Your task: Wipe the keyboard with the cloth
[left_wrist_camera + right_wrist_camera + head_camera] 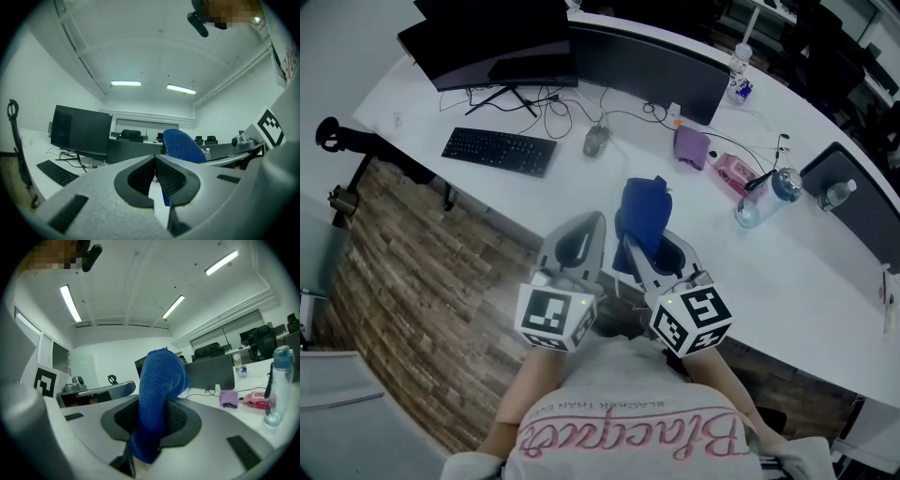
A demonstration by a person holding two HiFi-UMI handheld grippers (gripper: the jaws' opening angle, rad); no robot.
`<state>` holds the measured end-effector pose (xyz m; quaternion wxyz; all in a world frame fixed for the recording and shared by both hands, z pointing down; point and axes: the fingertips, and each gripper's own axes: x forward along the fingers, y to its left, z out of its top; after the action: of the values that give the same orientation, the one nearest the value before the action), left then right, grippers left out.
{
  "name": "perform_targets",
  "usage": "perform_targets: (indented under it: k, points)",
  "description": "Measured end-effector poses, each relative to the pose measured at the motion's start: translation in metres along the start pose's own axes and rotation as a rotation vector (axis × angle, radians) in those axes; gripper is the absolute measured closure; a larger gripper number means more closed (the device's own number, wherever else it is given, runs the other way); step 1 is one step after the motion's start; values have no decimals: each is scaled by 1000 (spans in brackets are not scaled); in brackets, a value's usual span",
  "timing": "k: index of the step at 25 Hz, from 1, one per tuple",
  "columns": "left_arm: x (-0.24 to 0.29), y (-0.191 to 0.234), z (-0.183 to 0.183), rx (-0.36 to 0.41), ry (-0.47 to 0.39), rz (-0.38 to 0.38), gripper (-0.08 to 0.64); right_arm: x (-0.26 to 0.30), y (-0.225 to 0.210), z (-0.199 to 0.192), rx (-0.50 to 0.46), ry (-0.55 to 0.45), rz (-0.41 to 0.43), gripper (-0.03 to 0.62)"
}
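**One Clamped, One Closed Empty**

From the head view, the right gripper (649, 246) was clamped on the blue cloth (644, 208), raised near the front edge of the white desk (609, 192). The keyboard (499, 150) lay well apart at the far left, below a monitor (487, 42). The left gripper (589, 225) hovered just beside the right. In the left gripper view its jaws met, nothing between them. The right gripper view showed the cloth pinched between the pads — bulging above them.

The lower end of the cloth (159, 376) was buried between the jaws of the right gripper (151, 405). Ahead of the left gripper (154, 158), the keyboard (499, 151) showed keys too small to tell apart, and the monitor (487, 42) beyond it ran off the head view's top edge.
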<state>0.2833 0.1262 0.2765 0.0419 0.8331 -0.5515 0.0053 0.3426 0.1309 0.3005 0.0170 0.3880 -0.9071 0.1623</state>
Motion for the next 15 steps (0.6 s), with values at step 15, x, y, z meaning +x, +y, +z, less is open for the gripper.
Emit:
perform_targets:
  k: [15]
  points:
    - [-55, 145, -4, -8, -4, -4, 555, 118, 101, -19, -26, 24, -3, 491]
